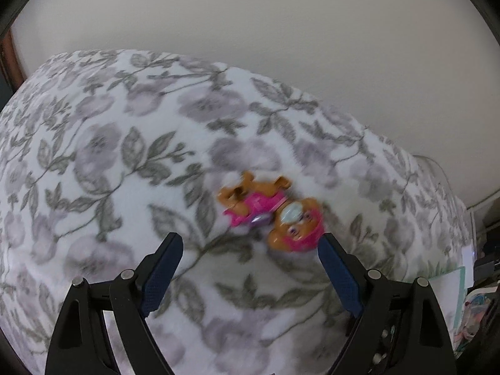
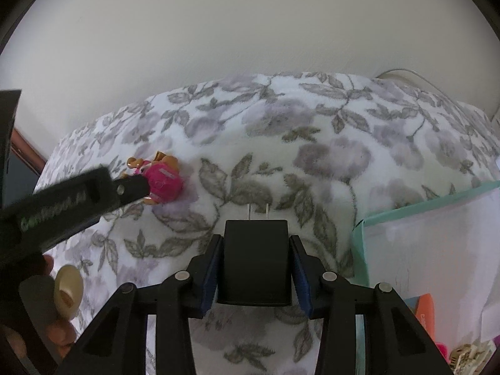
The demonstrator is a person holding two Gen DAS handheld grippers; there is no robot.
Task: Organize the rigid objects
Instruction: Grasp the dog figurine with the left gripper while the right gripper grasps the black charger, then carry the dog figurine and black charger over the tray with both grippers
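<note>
A pink and tan toy dog figure (image 1: 272,215) lies on the floral blanket (image 1: 125,172), just ahead of my open left gripper (image 1: 250,243), nearer its right finger. It also shows in the right wrist view (image 2: 162,181), partly hidden by the left gripper's finger (image 2: 131,189). My right gripper (image 2: 254,243) is shut on a black plug adapter (image 2: 254,262), prongs pointing forward, held above the blanket.
A white box with a teal rim (image 2: 437,243) stands at the right, with small colourful items (image 2: 462,350) near its lower corner. The box edge also shows in the left wrist view (image 1: 459,297). A plain wall (image 2: 218,31) rises behind the bed.
</note>
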